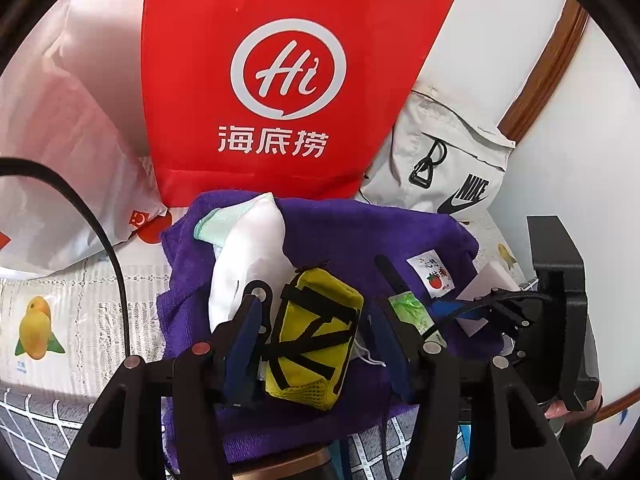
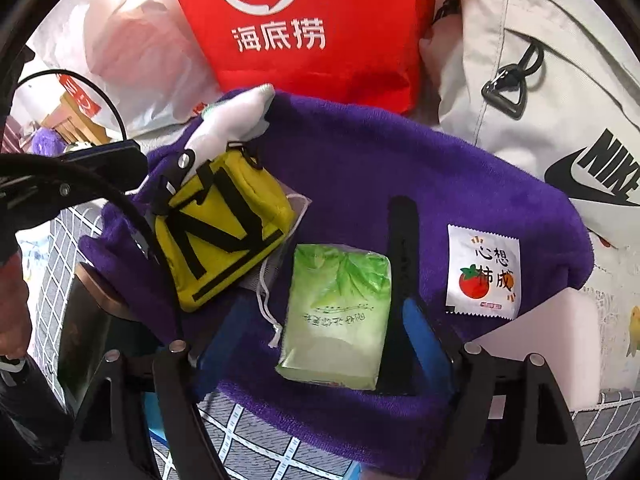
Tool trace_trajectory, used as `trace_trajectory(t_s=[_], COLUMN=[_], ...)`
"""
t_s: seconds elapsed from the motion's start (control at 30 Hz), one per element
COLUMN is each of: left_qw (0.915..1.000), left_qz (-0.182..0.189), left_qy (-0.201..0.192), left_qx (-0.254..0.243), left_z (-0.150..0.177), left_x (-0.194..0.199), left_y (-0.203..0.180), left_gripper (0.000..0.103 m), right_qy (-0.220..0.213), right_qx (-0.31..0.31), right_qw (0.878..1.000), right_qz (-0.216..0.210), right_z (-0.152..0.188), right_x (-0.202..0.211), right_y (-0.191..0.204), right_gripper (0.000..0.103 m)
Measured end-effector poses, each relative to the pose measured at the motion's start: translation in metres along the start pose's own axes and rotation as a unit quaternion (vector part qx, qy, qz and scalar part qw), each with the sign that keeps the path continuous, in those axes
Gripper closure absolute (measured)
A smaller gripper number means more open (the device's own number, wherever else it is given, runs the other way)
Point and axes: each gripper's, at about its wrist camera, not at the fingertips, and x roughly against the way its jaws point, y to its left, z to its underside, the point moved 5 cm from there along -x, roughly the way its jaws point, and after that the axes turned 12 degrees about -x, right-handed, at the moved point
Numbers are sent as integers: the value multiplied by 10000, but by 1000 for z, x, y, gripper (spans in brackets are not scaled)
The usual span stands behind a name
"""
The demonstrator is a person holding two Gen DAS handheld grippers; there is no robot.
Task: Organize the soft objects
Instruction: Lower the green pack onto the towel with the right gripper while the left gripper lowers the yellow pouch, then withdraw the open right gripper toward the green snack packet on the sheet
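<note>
**Inspector:** Begin with the biggest items.

**Assistant:** A red carrier bag (image 1: 296, 80) stands upright at the back, with a grey sports bag (image 1: 440, 160) leaning beside it and a white plastic bag (image 1: 60, 152) on the other side. In front of them a purple towel (image 2: 360, 168) is spread over the table, serving as the collecting surface.

**Inspector:** What lies on the towel?

**Assistant:** A white cloth (image 1: 248, 256) at the far edge, a yellow pouch (image 2: 224, 224) with black straps next to it, a green tissue pack (image 2: 340, 316) just beside the pouch, and a small white sachet (image 2: 484, 272) with a tomato print, set apart near the towel's edge.

**Inspector:** Grippers?

**Assistant:** The left gripper (image 1: 316, 340) straddles the yellow pouch with its fingers parted; a gap shows on each side, so I judge it is not clamped. The right gripper (image 2: 324, 344) stands wide apart around the tissue pack, pads clear of it. Both items rest on the towel.

**Inspector:** Progress?

**Assistant:** In my judgement, well along: the soft things are gathered on the towel. What remains appears to be tidying them, bundling the towel, or moving them to a bag; which one, the views do not settle.
</note>
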Motion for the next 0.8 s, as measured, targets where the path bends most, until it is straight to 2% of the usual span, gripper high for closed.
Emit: trace_trajectory(t_s=[0.13, 0.4, 0.57, 0.8], left_qw=[10000, 9997, 9993, 9961], left_qz=[18, -20, -38, -75], left_qy=[-76, -253, -333, -744], left_qx=[17, -35, -192, -476], left_z=[-1, -4, -7, -12], left_x=[10, 31, 42, 81], left_y=[0, -3, -15, -38], left_gripper=[48, 48, 48, 48], right_qy=[-160, -642, -908, -1061], right_qx=[22, -20, 22, -311], right_qw=[9999, 9979, 9958, 9937], right_qz=[34, 93, 111, 160], right_z=[0, 8, 35, 88], right_x=[14, 72, 115, 158], right_y=[3, 5, 10, -4], right_gripper=[23, 23, 23, 23])
